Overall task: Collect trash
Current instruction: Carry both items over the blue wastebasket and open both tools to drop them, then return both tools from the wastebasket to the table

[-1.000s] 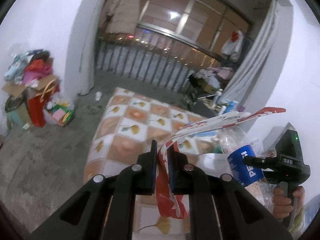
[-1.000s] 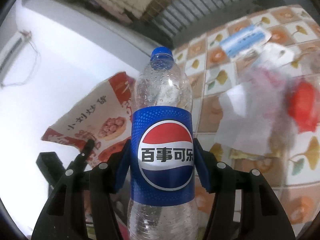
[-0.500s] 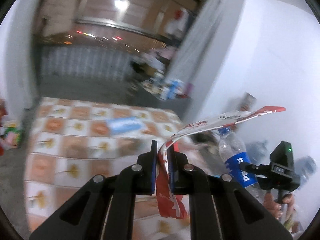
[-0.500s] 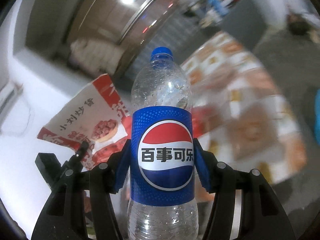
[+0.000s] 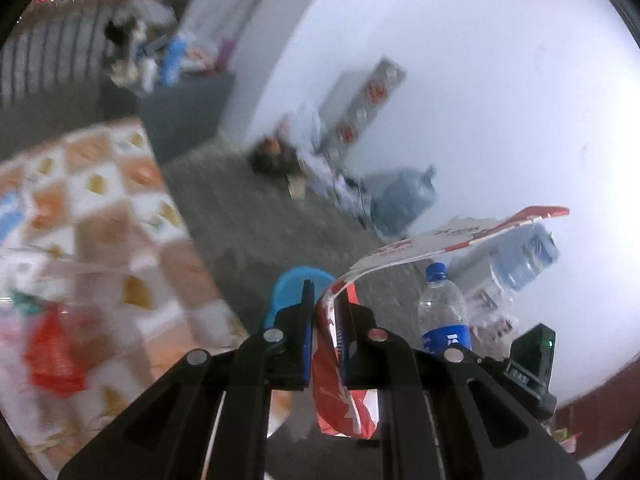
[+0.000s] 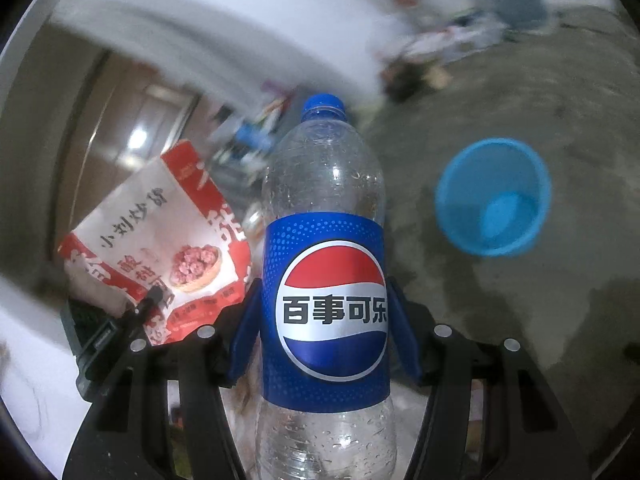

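Each wrist camera looks forward and down along its own fingers, close on what they pinch. Both share the floor (image 5: 256, 224), blue bucket (image 6: 494, 196), wrapper (image 5: 460, 236) and bottle (image 6: 324, 280).

Two black hand-held grippers with blue finger pads

The left gripper (image 5: 326, 320) has black angular link arms with round silver screws at the joints and blue pads with fine ribs. The right gripper (image 6: 324, 320) has the same black arms, silver screws and curved blue pads; from the left wrist view its black body carries a small green light and a small label with letters.
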